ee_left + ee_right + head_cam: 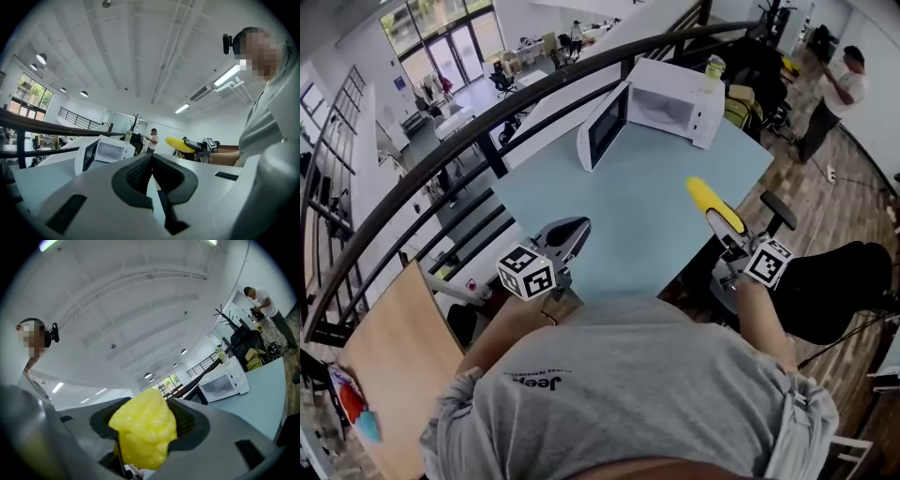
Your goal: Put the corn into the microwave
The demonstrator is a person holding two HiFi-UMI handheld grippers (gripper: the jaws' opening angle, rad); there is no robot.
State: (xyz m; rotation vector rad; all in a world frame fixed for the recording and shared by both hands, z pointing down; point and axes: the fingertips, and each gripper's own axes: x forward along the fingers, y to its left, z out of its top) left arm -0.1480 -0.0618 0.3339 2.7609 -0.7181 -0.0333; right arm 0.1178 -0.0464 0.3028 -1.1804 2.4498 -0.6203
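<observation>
A yellow corn cob [711, 203] sticks forward out of my right gripper [724, 225], which is shut on it at the right edge of the pale blue table [637, 225]. Up close, the corn [143, 427] fills the space between the jaws. The white microwave [667, 103] stands at the table's far end with its door [602, 128] swung open to the left; it also shows as the microwave [222, 382] in the right gripper view and the microwave [107, 153] in the left gripper view. My left gripper [565, 234] is shut and empty near the table's left front edge.
A dark curved railing [459, 141] runs behind the table. A wooden table [394, 375] lies at the lower left. A black chair [834, 291] stands at the right. A person [834, 98] stands at the far right beyond the table, and bags [741, 103] sit behind the microwave.
</observation>
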